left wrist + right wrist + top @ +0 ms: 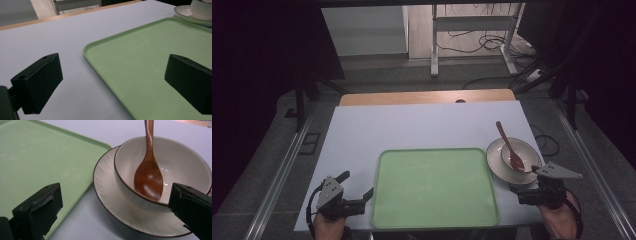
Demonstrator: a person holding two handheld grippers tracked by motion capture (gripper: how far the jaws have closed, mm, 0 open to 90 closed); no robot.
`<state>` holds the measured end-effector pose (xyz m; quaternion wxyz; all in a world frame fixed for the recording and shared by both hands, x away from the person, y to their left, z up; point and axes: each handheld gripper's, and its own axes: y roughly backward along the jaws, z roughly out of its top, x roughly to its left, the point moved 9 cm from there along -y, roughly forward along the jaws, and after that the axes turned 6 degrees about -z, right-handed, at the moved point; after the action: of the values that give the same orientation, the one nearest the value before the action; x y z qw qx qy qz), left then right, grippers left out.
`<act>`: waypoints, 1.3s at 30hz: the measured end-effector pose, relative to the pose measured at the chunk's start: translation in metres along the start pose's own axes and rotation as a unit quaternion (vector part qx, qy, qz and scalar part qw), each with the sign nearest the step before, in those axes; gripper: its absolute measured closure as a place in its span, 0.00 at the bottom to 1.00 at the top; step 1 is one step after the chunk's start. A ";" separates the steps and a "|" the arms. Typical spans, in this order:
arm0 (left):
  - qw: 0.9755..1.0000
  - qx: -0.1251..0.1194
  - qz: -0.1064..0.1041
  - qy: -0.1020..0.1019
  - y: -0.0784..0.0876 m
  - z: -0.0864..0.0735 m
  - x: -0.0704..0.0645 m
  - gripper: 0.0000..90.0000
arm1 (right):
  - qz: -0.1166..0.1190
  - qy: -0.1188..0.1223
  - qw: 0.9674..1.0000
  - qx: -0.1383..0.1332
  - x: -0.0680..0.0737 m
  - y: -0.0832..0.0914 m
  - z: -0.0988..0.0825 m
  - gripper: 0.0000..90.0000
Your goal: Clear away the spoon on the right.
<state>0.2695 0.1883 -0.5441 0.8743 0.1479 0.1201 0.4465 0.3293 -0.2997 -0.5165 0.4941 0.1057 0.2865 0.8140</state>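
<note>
On the tabletop (362,130) the green tray (434,187) lies between my hands. My left hand-held gripper (359,189) gapes, jaws straddling its edge; my right hand-held gripper (532,176) gapes before the saucer (120,207), bowl (182,162) and wooden spoon (148,178).

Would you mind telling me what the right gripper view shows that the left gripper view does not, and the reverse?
Right gripper view alone: the wooden spoon lying in the bowl, and the bowl's inside. Left gripper view alone: the table's wooden far edge and the floor beyond. Both: the green tray, the plate, the bowl's outside, and open black jaws.
</note>
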 end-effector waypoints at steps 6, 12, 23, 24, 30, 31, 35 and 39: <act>1.000 0.003 -0.014 0.017 -0.001 -0.001 -0.002 0.03 | 0.008 -0.006 1.000 0.002 0.004 0.000 -0.001 0.00; 1.000 0.003 -0.017 0.007 -0.001 0.000 -0.004 0.03 | -0.001 0.003 1.000 -0.002 0.005 0.001 0.001 0.00; 1.000 -0.010 -0.021 -0.001 0.001 0.003 -0.006 0.02 | -0.012 0.000 1.000 -0.003 0.004 0.001 0.000 0.00; 1.000 -0.010 -0.021 0.000 0.001 0.003 -0.006 0.02 | -0.013 0.000 1.000 -0.004 0.004 0.001 0.000 0.00; 1.000 -0.011 -0.020 0.000 0.001 0.003 -0.005 0.02 | -0.010 0.002 1.000 -0.010 0.005 0.001 0.002 0.00; 1.000 -0.011 -0.020 0.000 0.001 0.003 -0.005 0.02 | -0.010 0.008 1.000 -0.014 0.006 0.002 0.003 0.00; 1.000 -0.011 -0.021 -0.002 0.001 0.004 -0.006 0.02 | -0.015 0.020 1.000 -0.014 0.006 0.003 0.007 0.00; 1.000 -0.010 -0.020 -0.004 0.000 0.003 -0.006 0.02 | -0.018 0.016 1.000 -0.014 0.004 0.002 0.010 0.00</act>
<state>0.2668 0.1828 -0.5402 0.8851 0.1388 0.1151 0.4290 0.3304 -0.2936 -0.5082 0.5054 0.0801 0.2849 0.8105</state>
